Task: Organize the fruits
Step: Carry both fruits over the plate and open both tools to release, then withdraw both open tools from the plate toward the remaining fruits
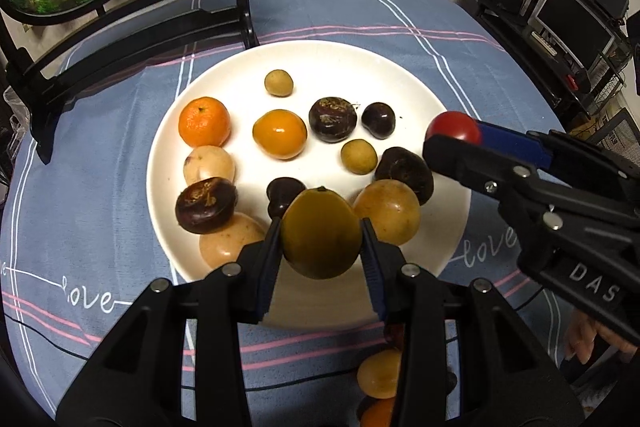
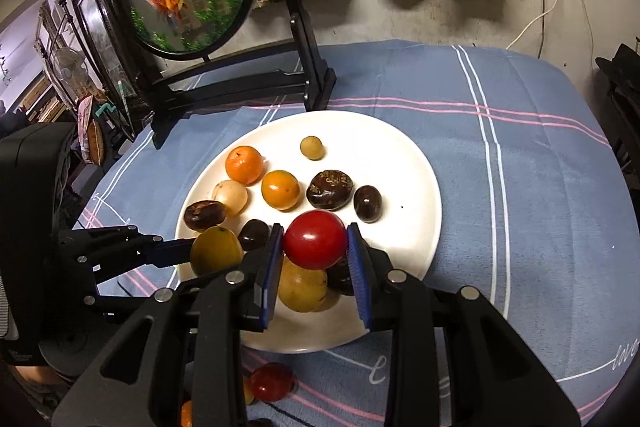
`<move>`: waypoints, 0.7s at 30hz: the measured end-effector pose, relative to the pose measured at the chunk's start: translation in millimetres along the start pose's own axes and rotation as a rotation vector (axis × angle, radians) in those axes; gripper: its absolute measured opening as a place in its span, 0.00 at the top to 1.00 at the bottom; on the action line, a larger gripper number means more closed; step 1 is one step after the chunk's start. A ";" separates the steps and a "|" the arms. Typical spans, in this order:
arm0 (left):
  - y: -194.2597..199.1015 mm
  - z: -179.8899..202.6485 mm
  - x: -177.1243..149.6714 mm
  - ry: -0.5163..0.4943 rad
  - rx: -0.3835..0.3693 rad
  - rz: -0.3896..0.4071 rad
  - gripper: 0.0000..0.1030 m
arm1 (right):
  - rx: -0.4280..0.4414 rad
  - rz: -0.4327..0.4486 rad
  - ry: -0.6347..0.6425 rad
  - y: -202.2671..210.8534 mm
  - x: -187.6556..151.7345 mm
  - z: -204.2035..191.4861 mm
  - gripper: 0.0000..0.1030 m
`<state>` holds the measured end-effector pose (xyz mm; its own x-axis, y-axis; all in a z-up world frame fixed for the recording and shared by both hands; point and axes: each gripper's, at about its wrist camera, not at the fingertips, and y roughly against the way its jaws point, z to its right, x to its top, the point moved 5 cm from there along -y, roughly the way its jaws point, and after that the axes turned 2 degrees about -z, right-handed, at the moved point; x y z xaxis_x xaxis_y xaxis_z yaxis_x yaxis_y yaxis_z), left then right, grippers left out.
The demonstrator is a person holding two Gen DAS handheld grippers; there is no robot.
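The left gripper (image 1: 321,245) clamps a yellow fruit (image 1: 321,233) low in its frame, over the plate's (image 1: 400,67) near rim, apparently to set it among the fruit there. The right gripper (image 2: 314,247) holds a red tomato (image 2: 315,239) between its pads at centre frame, above the plate. More fruit (image 2: 272,381) waits on the cloth (image 2: 520,167) below.

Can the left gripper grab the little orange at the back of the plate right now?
Probably not yet. The left hand-held gripper is already full, shut on a yellow fruit. The orange sits uncovered, so dropping that fruit first should free it.
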<state>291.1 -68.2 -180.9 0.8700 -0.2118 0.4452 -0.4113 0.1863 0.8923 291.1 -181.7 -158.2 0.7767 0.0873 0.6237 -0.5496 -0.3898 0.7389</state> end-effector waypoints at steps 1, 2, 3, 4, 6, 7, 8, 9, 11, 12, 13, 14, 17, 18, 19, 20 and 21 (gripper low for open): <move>-2.0 -0.4 -0.1 0.003 -0.002 -0.004 0.62 | -0.007 -0.004 -0.005 -1.3 -0.3 1.0 0.63; -3.4 -0.7 -0.1 0.006 -0.004 -0.008 0.62 | -0.013 -0.001 -0.010 -0.8 -0.2 1.9 0.47; -3.7 -1.3 -0.3 0.009 0.001 -0.005 0.59 | -0.025 0.022 -0.013 2.4 0.4 2.5 0.42; -2.8 -1.7 -0.1 0.009 0.008 0.001 0.55 | -0.026 0.035 -0.009 5.3 1.5 1.9 0.42; 2.3 -1.9 1.1 0.008 0.020 0.019 0.48 | -0.026 0.046 0.008 11.2 3.6 -1.0 0.42; 4.8 -2.2 1.5 0.008 0.021 0.023 0.48 | -0.027 0.050 0.010 13.4 4.4 -1.8 0.42; 7.8 -2.4 2.0 0.010 0.021 0.027 0.48 | -0.027 0.055 0.012 17.0 4.6 -2.9 0.42; 12.5 -2.8 2.2 0.013 0.022 0.034 0.48 | -0.027 0.059 0.011 21.3 4.6 -4.1 0.42; 20.7 -4.0 1.2 0.017 0.026 0.045 0.48 | -0.028 0.068 0.009 29.9 3.6 -6.5 0.42; 26.9 -4.8 -0.1 0.021 0.029 0.052 0.47 | -0.029 0.075 0.008 36.2 1.7 -8.0 0.42; 31.6 -5.2 -1.6 0.022 0.032 0.057 0.47 | -0.030 0.078 0.008 41.6 -0.7 -9.3 0.42; 36.3 -5.7 -3.5 0.023 0.035 0.062 0.47 | -0.030 0.080 0.006 46.7 -3.1 -10.4 0.42; 53.5 -7.0 -10.0 0.029 0.041 0.081 0.47 | -0.030 0.084 -0.002 63.7 -15.0 -13.5 0.42; 60.1 -7.2 -13.3 0.030 0.045 0.088 0.47 | -0.029 0.085 -0.005 69.5 -19.8 -14.7 0.42; 65.8 -7.1 -16.6 0.031 0.047 0.093 0.47 | -0.029 0.088 -0.005 72.9 -22.8 -16.1 0.42; 70.9 -7.1 -20.0 0.031 0.049 0.097 0.47 | -0.028 0.089 -0.010 78.9 -28.5 -17.6 0.42; 78.2 -6.9 -25.5 0.031 0.053 0.103 0.47 | -0.025 0.087 -0.015 83.7 -33.9 -18.9 0.42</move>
<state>238.6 -41.6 -123.0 0.8300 -0.1641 0.5331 -0.5123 0.1539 0.8449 213.0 -199.9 -112.7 0.7301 0.0402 0.6821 -0.6226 -0.3723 0.6883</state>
